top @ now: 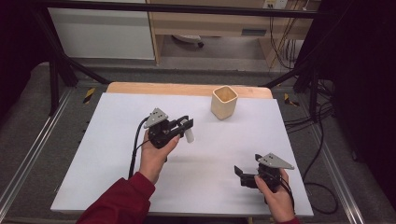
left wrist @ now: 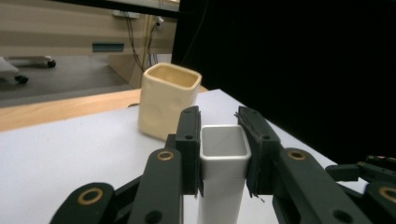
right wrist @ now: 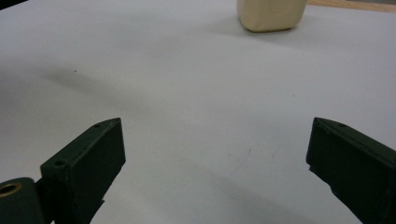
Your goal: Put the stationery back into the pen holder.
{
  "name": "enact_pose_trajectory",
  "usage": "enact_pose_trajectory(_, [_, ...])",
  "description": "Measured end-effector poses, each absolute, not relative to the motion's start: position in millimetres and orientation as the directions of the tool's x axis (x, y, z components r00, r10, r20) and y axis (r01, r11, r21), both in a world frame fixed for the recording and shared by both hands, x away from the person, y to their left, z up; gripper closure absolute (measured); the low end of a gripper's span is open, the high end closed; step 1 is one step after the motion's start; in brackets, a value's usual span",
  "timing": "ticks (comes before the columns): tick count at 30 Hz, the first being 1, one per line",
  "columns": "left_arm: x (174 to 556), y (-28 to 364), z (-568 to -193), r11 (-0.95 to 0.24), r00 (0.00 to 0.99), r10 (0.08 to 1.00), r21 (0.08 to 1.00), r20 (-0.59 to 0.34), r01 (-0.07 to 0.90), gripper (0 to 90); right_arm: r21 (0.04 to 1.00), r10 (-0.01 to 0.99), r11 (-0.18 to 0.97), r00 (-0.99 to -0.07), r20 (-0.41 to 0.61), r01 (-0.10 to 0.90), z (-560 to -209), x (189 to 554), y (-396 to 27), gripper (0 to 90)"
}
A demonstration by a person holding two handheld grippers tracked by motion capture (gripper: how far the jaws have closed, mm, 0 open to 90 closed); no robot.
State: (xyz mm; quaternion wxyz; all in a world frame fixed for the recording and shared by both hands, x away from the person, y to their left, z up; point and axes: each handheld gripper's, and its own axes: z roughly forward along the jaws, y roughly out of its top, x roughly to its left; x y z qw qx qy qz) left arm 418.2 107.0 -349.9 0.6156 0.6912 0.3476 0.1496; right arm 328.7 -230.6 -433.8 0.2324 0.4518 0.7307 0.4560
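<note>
Left gripper: the left gripper (top: pixel 183 127) is being held above the white table sheet (top: pixel 116 163), left of centre in the high view, with its jaws pointing toward the right and far side.
Left jaws: they are pressing together on the small white square-section open-topped plastic cup (left wrist: pixel 223 161), one black pad (left wrist: pixel 189 149) lying flat against each side wall.
Held cup: in the left gripper view it is standing upright between the jaws with its open mouth showing; in the high view the cup (top: pixel 187 130) is sticking out of the jaws, lifted off the sheet.
Left hand: a hand (top: pixel 154 154) in a dark red sleeve (top: pixel 119 200) is gripping the tool body, a black cable (top: pixel 135 149) trailing back from it.
Beige cup: a larger cream-coloured, rounded-square cup (top: pixel 224 102) is standing upright near the far edge of the sheet, beyond and to the right of the held cup, apart from it.
Right gripper: the right gripper (top: pixel 240 175) is sitting low near the front right of the sheet, held by the other hand (top: pixel 275 196), well apart from both cups.
Right jaws: they are standing wide apart, with bare white sheet between them in the right gripper view.
Table: a strip of light wooden tabletop (top: pixel 187 88) is showing beyond the sheet's far edge.
</note>
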Motion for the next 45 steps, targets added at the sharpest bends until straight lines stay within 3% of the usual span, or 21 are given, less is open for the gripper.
enact_pose_trajectory(24, [459, 84, -286, -0.04, 0.741, 0.66, 0.978, -0.126, 0.203, 70.5, 0.87, 0.855, 0.205, -0.514, 0.064, 0.449, -436, 330, -221, 4.8])
enact_pose_trajectory(45, [499, 56, -279, -0.057, 0.708, 0.7, 0.981, -0.092, 0.183, 70.5, 0.864, 0.851, 0.202, -0.52, 0.078, 0.461, -437, 330, -220, 4.4])
